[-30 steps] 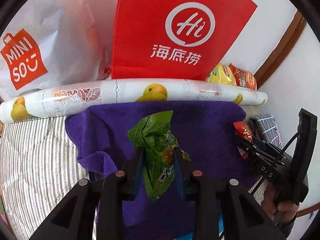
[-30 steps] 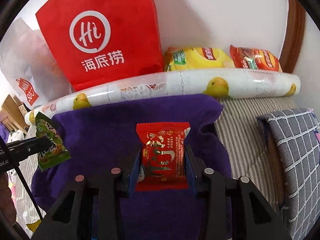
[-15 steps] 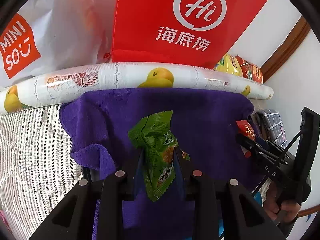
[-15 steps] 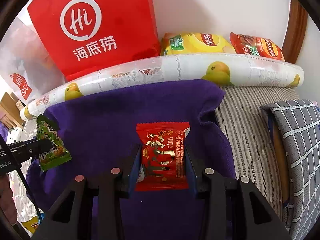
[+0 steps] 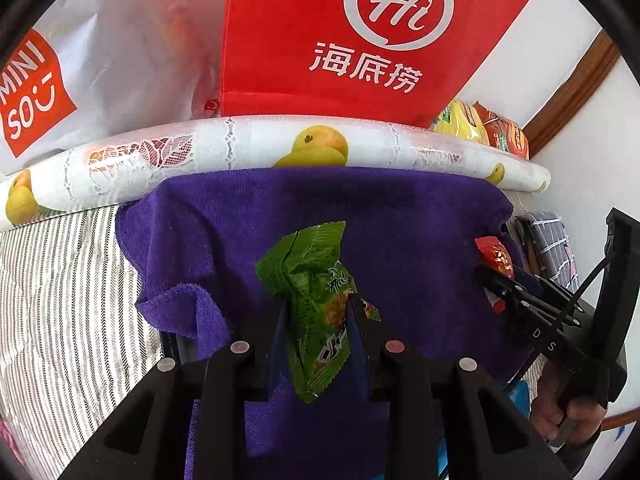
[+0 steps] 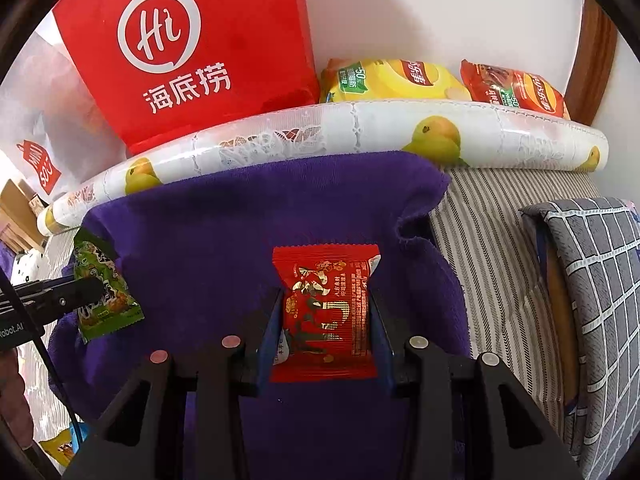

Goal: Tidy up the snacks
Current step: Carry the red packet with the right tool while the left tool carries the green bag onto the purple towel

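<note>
— Purple towel [image 5: 400,216] spread below, nothing sorted onto it?
— Not yet. Left gripper [image 5: 318,312] clamps the green snack packet [image 5: 316,300]; right gripper [image 6: 325,312] pinches the red snack packet [image 6: 326,312]. Both hang above it, unplaced.

My left gripper [image 5: 318,312] points steeply down, its two black fingers [image 5: 280,320] closed tight on a green snack packet [image 5: 316,300], which stands up between the blue pads. My right gripper [image 6: 325,312] tilts down at much the same angle, its pads pressing both side edges of a red snack packet [image 6: 326,312] held flat and upright. The two grippers sit side by side, each visible at the edge of the other's view. My right hand [image 5: 568,412] wraps the handle below its gripper, fingers curled round the trigger.
</note>
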Demonstrator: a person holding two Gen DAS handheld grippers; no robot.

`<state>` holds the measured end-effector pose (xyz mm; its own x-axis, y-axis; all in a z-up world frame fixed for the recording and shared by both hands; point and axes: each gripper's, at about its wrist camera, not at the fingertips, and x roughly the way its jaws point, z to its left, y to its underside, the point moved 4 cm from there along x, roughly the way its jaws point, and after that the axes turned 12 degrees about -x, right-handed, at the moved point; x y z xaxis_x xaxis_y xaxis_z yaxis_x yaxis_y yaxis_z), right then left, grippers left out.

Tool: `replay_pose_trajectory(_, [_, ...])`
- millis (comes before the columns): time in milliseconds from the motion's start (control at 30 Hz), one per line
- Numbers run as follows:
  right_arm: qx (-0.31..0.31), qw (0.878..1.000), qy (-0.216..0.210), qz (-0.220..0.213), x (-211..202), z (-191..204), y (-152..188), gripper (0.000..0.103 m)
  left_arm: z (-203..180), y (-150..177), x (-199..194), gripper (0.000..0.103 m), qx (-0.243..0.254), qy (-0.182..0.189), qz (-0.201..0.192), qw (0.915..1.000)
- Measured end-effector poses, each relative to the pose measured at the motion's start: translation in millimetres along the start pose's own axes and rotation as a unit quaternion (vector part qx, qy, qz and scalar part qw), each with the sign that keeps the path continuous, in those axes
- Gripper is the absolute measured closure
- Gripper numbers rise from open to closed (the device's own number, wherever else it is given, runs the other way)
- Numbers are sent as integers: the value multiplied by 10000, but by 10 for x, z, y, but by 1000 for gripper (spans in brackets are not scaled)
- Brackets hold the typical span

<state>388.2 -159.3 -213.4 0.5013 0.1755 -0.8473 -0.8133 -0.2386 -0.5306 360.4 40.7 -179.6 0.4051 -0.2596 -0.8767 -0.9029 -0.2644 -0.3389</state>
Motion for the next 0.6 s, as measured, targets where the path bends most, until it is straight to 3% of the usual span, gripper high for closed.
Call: replay_pose_trajectory(600, [-49, 9999, 49, 92, 40, -5, 15, 60, 5, 19, 78, 75, 5, -70, 126, 9999])
